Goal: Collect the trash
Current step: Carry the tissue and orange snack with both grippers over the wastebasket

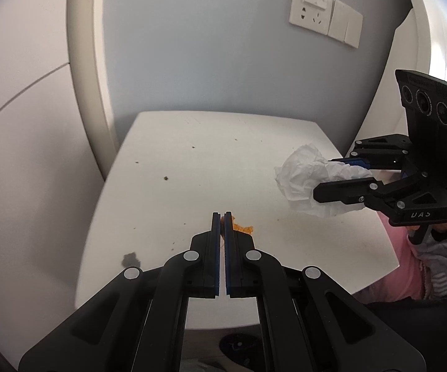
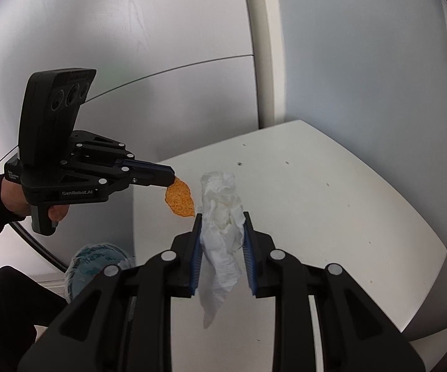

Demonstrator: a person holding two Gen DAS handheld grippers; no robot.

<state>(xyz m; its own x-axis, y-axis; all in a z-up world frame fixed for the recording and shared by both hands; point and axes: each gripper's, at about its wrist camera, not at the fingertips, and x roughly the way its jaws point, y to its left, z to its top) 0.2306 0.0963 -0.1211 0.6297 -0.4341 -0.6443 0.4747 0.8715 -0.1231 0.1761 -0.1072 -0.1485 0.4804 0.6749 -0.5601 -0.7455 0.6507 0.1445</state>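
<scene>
- The left gripper (image 1: 222, 217) has its jaws pressed together on the edge of an orange peel (image 2: 179, 200); the peel hangs from the fingertips, clear of the white table (image 1: 192, 161).
- The right gripper (image 2: 221, 217) is clamped on a crumpled white tissue (image 2: 221, 214), which bulges past the fingertips and trails down between the blue pads (image 2: 195, 260).
- From the left wrist view, the tissue (image 1: 304, 176) is lifted above the table's right side.
- Dark crumbs (image 1: 165, 178) and a dark smudge (image 1: 130, 259) lie on the tabletop.
- A wall socket (image 1: 311, 9) sits on the blue wall behind.
- A teal round object (image 2: 96, 263), blurred, shows below the table's edge.
</scene>
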